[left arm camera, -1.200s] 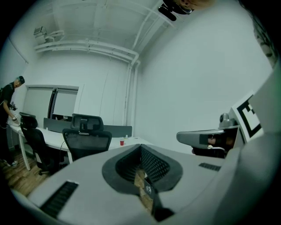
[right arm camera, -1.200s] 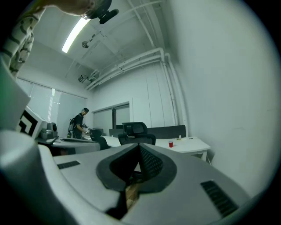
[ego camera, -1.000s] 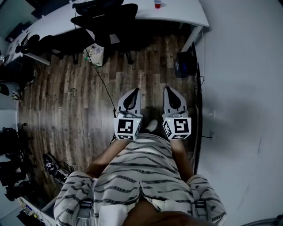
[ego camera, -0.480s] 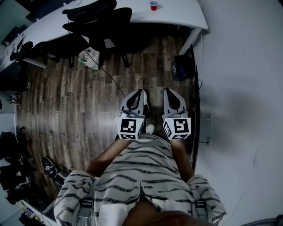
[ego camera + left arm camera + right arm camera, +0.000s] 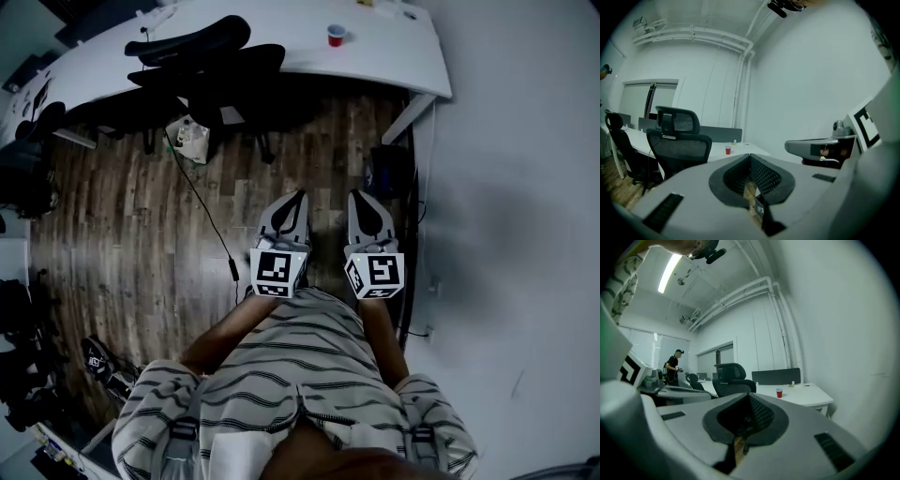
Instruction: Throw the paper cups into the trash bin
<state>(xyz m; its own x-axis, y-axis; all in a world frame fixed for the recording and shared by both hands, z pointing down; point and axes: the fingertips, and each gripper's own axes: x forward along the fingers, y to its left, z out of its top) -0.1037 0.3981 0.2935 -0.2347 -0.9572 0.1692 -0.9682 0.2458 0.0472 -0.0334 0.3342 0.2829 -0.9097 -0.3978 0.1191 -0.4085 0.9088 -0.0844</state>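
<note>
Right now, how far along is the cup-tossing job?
Nothing looks done: the red cup stands on the white desk, far ahead. Nothing is in hand: the left gripper and right gripper are both shut and empty. Left to do: walk over, grasp the cup, bin it.

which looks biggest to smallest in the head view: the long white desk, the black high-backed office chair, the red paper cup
1. long white desk, spanning much of the top edge
2. black high-backed office chair
3. red paper cup, a small spot on the desk

All three sit far from the camera, so nearness hardly skews the order.
</note>
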